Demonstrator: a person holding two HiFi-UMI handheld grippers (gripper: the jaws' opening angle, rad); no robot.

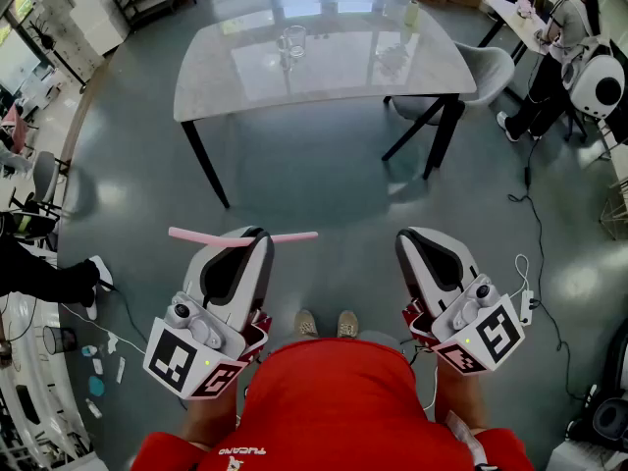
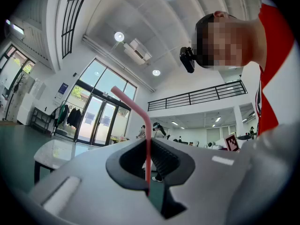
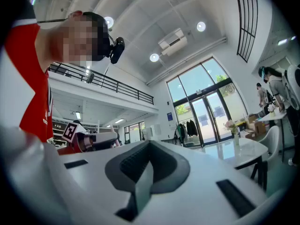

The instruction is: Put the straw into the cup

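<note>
A pink bendy straw (image 1: 201,236) lies crosswise in my left gripper (image 1: 257,235), which is shut on it near the straw's middle. In the left gripper view the straw (image 2: 146,139) rises from between the dark pads and bends off to the upper left. A clear glass cup (image 1: 292,39) stands on the grey table (image 1: 324,81), far ahead of both grippers across open floor. My right gripper (image 1: 412,235) hangs beside the left one. In the right gripper view its jaws (image 3: 145,172) are shut with nothing between them.
A grey chair (image 1: 491,72) stands at the table's right end, and a vase of flowers (image 1: 410,8) sits at its far right corner. People stand at the far right and at the left edge. A cable (image 1: 538,234) runs over the floor on the right.
</note>
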